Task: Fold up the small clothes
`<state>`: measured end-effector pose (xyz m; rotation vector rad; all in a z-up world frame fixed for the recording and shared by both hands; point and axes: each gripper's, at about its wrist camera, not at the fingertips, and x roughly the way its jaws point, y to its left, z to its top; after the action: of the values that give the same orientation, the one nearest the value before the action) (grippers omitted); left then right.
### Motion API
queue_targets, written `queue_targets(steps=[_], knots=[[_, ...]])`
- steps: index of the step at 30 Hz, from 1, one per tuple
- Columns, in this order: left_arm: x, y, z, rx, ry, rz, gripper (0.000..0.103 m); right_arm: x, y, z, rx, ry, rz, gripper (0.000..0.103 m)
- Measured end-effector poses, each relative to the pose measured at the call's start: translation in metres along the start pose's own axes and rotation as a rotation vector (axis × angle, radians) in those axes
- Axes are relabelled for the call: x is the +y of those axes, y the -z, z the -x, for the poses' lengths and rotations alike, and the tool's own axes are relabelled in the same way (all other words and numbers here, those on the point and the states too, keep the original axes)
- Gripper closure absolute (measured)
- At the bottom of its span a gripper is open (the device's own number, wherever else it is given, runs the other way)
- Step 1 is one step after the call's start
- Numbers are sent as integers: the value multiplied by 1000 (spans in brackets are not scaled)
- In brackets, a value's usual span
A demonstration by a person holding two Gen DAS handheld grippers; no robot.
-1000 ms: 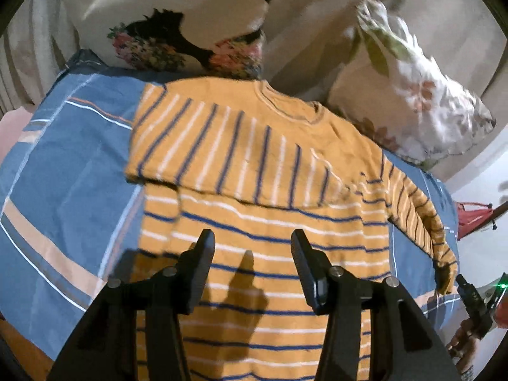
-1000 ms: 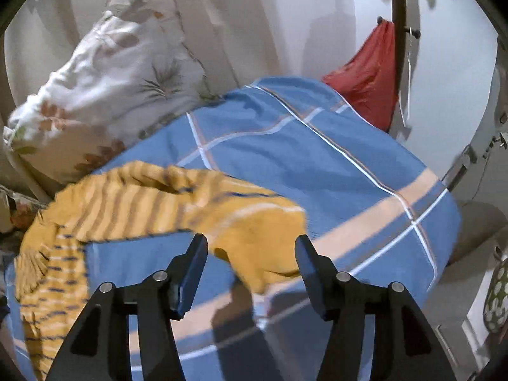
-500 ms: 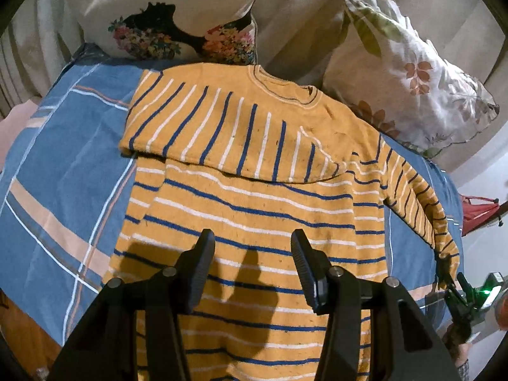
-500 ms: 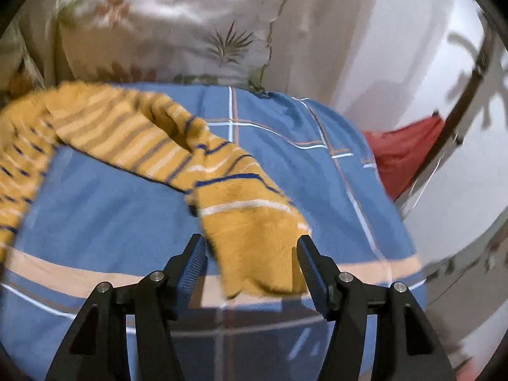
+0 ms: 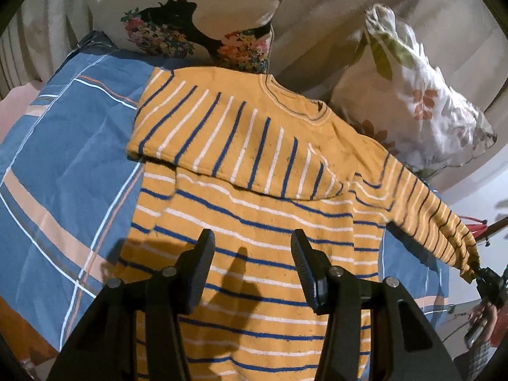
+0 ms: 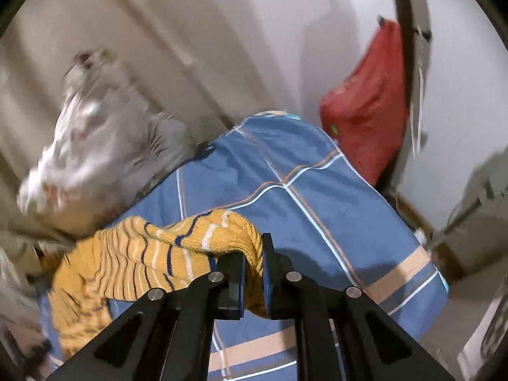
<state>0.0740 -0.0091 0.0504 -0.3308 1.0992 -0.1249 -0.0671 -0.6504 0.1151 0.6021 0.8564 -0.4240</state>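
A yellow sweater (image 5: 254,209) with blue and white stripes lies flat on the bed, its left sleeve folded across the chest. My left gripper (image 5: 252,250) is open and empty above the sweater's body. The right sleeve (image 5: 425,212) stretches out to the right, lifted off the bed. My right gripper (image 6: 253,270) is shut on the cuff of that sleeve (image 6: 190,247) and holds it above the bedsheet. The right gripper also shows in the left wrist view (image 5: 487,282) at the sleeve's end.
The blue checked bedsheet (image 5: 63,174) covers the bed. Two floral pillows (image 5: 197,9) (image 5: 422,101) lean against the wall behind the sweater. A red bag (image 6: 365,104) hangs beyond the bed's right edge.
My right gripper has closed on the sleeve cuff and lifted it off the sheet. The left gripper has stayed open over the sweater's body, drifting slightly.
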Motion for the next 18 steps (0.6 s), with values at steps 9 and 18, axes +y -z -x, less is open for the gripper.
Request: queue_targets(steps=[9, 18], knots=[[54, -22, 15, -22, 11, 57, 54, 142, 53, -26, 308, -357, -2, 94], [130, -42, 29, -43, 1, 114, 54, 408, 157, -81, 573, -684, 175, 94]])
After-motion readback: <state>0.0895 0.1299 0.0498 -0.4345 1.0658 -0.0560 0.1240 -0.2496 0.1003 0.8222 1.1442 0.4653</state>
